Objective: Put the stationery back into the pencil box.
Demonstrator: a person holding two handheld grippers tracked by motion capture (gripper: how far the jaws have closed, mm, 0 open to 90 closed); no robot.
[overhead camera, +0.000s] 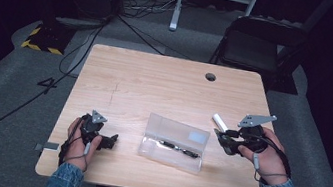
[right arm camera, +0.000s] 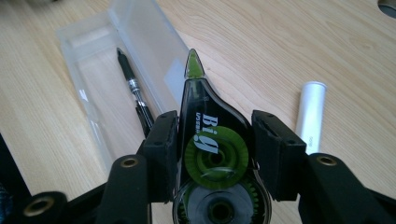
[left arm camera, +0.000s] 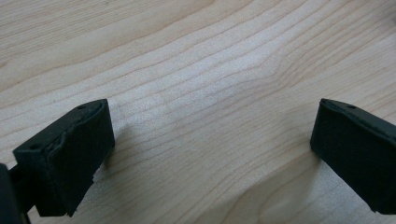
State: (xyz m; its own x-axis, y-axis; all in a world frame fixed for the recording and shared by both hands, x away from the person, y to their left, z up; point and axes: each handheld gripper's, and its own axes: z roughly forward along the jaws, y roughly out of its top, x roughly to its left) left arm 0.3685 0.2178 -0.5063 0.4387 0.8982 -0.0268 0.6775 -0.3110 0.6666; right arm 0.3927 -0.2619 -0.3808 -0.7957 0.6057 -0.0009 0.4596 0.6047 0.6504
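Note:
My right gripper [right arm camera: 215, 142] is shut on a black and green correction tape roller [right arm camera: 205, 107], whose pointed tip faces away from me. In the high view the right gripper [overhead camera: 223, 141] hovers at the right of the table, just right of a clear plastic pencil case [overhead camera: 174, 143]. The case [right arm camera: 144, 42] lies open with a black pen [right arm camera: 135, 93] inside; the pen [overhead camera: 177, 149] lies along its bottom. A white tube [right arm camera: 312, 116] rests on the wood beside the roller, seen as the white tube [overhead camera: 219, 121] by my right hand. My left gripper [overhead camera: 110, 140] rests near the front left edge, and in its own view the left gripper [left arm camera: 212, 140] stands open over bare wood.
The wooden table [overhead camera: 156, 82] has a round cable hole [overhead camera: 210, 76] at its far right. A dark folding chair [overhead camera: 258, 45] stands beyond the table's far right corner. Cables [overhead camera: 74, 53] trail over the grey floor at the left.

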